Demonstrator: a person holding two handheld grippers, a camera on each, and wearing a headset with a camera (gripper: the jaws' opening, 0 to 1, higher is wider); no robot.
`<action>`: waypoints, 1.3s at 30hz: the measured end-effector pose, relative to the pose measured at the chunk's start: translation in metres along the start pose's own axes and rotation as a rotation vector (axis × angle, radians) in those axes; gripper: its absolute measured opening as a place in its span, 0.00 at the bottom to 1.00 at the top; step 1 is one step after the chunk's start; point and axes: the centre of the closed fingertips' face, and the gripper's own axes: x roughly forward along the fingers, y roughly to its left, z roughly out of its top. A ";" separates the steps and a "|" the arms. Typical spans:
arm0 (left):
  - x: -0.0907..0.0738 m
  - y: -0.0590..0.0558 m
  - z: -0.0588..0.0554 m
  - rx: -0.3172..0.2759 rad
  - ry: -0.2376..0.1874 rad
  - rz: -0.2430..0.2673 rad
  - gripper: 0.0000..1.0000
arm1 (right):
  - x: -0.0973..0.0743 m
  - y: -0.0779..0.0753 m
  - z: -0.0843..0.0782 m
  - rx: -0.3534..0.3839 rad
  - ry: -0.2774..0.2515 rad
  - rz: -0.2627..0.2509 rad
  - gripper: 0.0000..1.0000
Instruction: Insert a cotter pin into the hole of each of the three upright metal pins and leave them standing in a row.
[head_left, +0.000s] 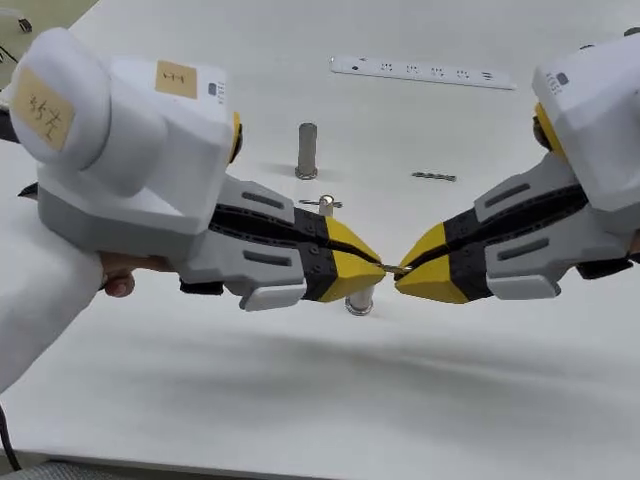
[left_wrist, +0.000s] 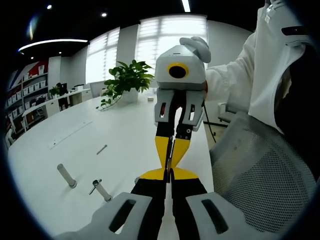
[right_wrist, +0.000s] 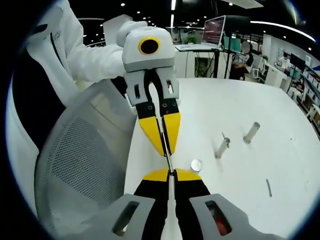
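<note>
My left gripper (head_left: 376, 268) and right gripper (head_left: 401, 272) meet tip to tip, both shut on a thin cotter pin (head_left: 390, 270) held between them. In the right gripper view the cotter pin (right_wrist: 168, 160) runs from the left gripper (right_wrist: 165, 150) into my right gripper (right_wrist: 171, 173). Just below the tips stands a metal pin (head_left: 359, 303), partly hidden, with its top (right_wrist: 196, 165) showing. Behind it a second pin (head_left: 326, 205) carries a cotter pin through its head. A third, bare pin (head_left: 307, 150) stands farthest back.
A loose cotter pin (head_left: 434, 177) lies on the white table (head_left: 300, 400) to the right of the pins. A white power strip (head_left: 420, 72) lies at the far edge. A mesh chair (left_wrist: 260, 175) and a potted plant (left_wrist: 127, 80) are nearby.
</note>
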 end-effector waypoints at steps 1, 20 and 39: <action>0.000 0.000 -0.002 0.005 0.006 -0.005 0.00 | 0.000 0.001 -0.001 0.000 0.003 0.004 0.00; -0.005 0.029 -0.028 -0.069 0.068 0.101 0.20 | -0.009 -0.010 -0.024 0.052 0.030 -0.042 0.00; 0.016 0.048 -0.038 -0.053 0.148 0.098 0.21 | 0.000 -0.033 -0.056 0.048 0.131 -0.102 0.00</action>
